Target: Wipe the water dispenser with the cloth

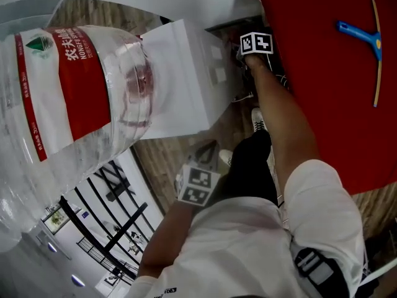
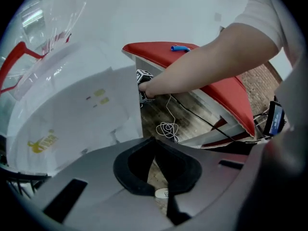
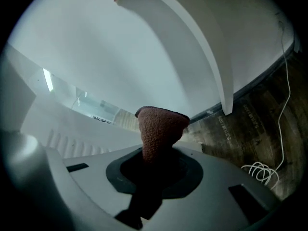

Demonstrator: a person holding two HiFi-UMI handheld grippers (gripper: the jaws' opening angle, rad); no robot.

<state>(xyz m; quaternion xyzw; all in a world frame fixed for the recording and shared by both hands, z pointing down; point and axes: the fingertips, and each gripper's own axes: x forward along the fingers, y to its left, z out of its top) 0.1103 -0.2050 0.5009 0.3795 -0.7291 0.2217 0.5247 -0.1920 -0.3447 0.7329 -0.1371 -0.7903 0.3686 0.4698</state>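
The white water dispenser [image 1: 180, 73] stands below me, with a big clear bottle [image 1: 62, 104] bearing a red label on top. My right gripper [image 1: 253, 47] is low at the dispenser's far side, next to the red table. It is shut on a brown cloth [image 3: 161, 129], which sticks up from the jaws close to the dispenser's white wall [image 3: 144, 57]. My left gripper [image 1: 198, 185] hangs nearer to me, off the dispenser's front corner. Its jaws [image 2: 155, 162] are together with nothing in them. The left gripper view shows the dispenser [image 2: 82, 105] at left and the right hand and gripper [image 2: 143, 86] beyond.
A red table [image 1: 329, 73] at right carries a blue squeegee [image 1: 366, 39]. On the wooden floor, a coiled white cable [image 2: 167, 128] lies between dispenser and table, and also shows in the right gripper view [image 3: 262, 170]. The person's shoe [image 1: 259, 120] is below the arm.
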